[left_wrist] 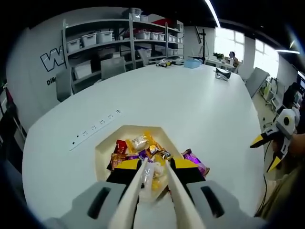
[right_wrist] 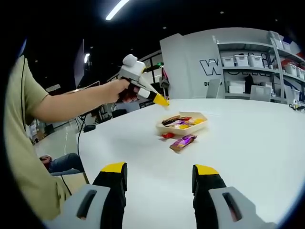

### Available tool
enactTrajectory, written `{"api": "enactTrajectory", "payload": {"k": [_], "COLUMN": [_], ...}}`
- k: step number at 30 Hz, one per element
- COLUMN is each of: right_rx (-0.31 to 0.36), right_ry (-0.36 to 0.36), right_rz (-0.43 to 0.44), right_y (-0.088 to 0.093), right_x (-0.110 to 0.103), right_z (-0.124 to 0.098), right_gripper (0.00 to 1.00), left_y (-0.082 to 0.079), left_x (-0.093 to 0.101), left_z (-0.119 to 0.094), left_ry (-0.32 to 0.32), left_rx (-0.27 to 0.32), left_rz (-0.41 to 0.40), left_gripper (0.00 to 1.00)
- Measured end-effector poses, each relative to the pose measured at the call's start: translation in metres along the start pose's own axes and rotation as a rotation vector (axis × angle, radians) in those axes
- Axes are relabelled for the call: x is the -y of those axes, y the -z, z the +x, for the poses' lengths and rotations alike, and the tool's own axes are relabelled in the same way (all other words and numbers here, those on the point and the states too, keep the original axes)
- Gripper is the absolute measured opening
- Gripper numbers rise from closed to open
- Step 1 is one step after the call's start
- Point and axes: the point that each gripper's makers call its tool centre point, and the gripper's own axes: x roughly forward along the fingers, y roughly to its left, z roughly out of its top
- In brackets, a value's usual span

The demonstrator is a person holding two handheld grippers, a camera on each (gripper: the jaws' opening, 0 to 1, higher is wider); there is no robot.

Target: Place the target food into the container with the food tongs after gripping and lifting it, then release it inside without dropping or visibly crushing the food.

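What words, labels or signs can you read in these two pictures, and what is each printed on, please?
"W": large outlined letter on the white wall beside the shelves; the rest is cut off.
"DI": small print under it, cut off by a chair.
Snack wrappers in the container: printing too blurred to read.
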Motion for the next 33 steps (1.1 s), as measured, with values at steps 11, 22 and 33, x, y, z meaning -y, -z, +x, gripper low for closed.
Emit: {"api": "enactTrajectory", "payload": {"k": [11, 22, 33], "right_rx": [-0.004, -0.009, -0.013], "right_ry": [0.002, -0.001, -0.004], "right_rz": [0.003, 0.007, 0.008], "right_y": [0.002, 0.005, 0.005], "right_x": [0.0, 0.0, 0.001], "right_z": [0.0, 0.002, 0.005], "right_gripper": [0.52, 0.52, 0.52], "left_y": [0.012, 0.042, 0.064], "left_x": [0.024, 0.041, 0.046], "left_z": [0.0, 0.004, 0.016], "left_ry": [0.031, 0.045, 0.025], "left_rx": [-0.011, -0.042, -0.077], "left_rz": [0.027, 0.045, 0.099], "left_gripper": [0.22, 0.23, 0.23]}}
